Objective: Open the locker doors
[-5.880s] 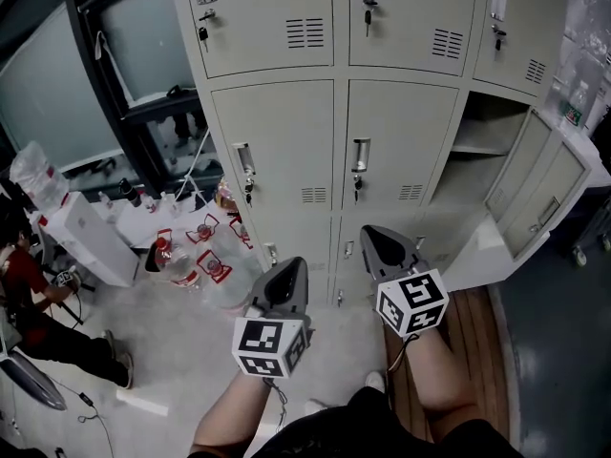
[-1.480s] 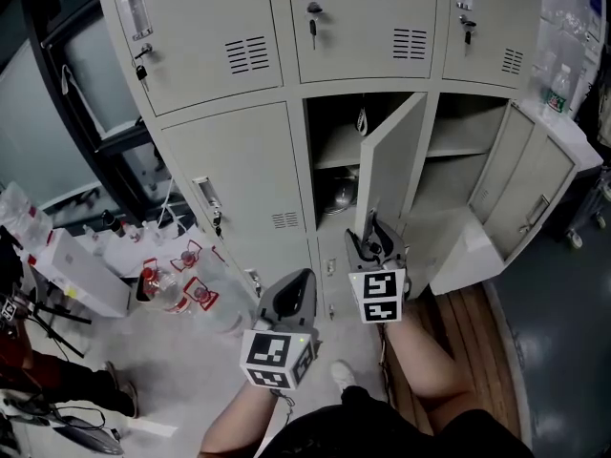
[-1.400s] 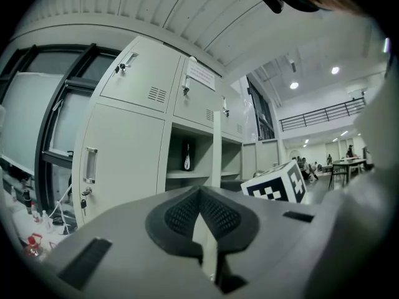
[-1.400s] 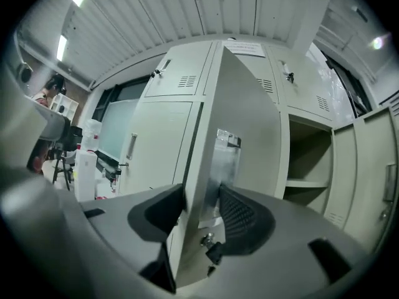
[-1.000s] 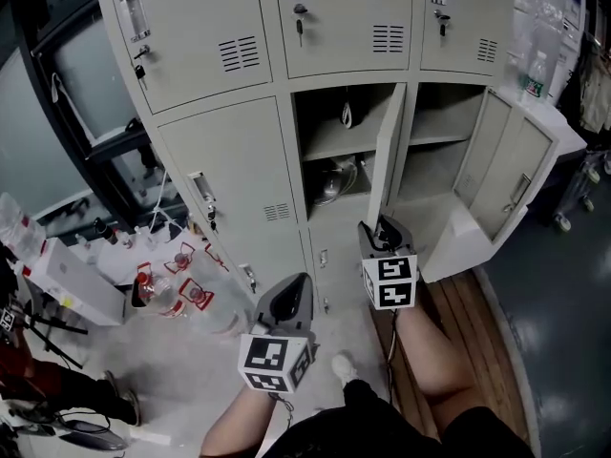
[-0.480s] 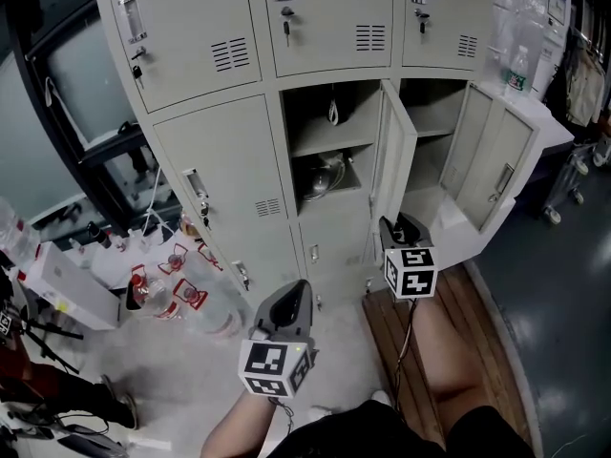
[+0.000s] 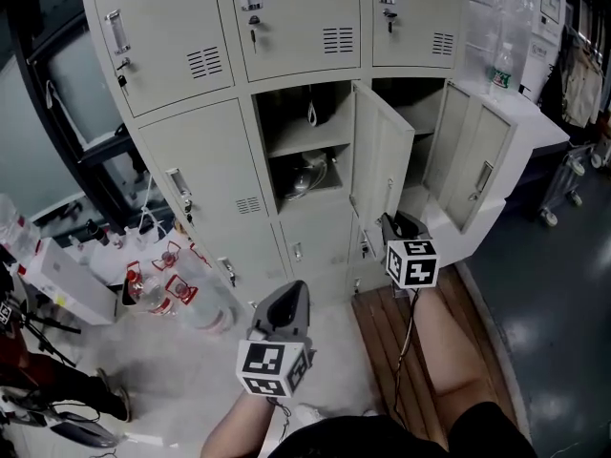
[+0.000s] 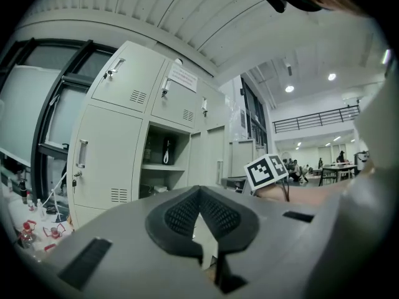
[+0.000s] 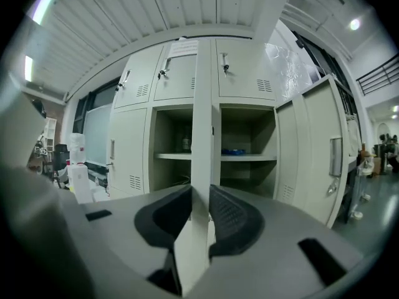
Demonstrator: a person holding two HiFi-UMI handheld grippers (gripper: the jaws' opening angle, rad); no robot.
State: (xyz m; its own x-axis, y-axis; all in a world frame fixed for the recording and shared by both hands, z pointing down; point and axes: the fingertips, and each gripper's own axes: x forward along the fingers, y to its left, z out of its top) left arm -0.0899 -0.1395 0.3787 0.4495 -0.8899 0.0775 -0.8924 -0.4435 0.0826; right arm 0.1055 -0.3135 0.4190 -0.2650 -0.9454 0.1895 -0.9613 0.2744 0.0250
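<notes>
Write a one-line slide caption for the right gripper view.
Right hand-held gripper, jaws just closing, pinches the open locker door edge-on.

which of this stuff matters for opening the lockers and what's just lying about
Job: middle door, its edge in the right gripper, whose jaws have just been closing; right door, open; left door, shut.
Lying about: floor bottles; metal bowl in locker; white box.

Workplace locker area: steel lockers, mezzanine railing.
</notes>
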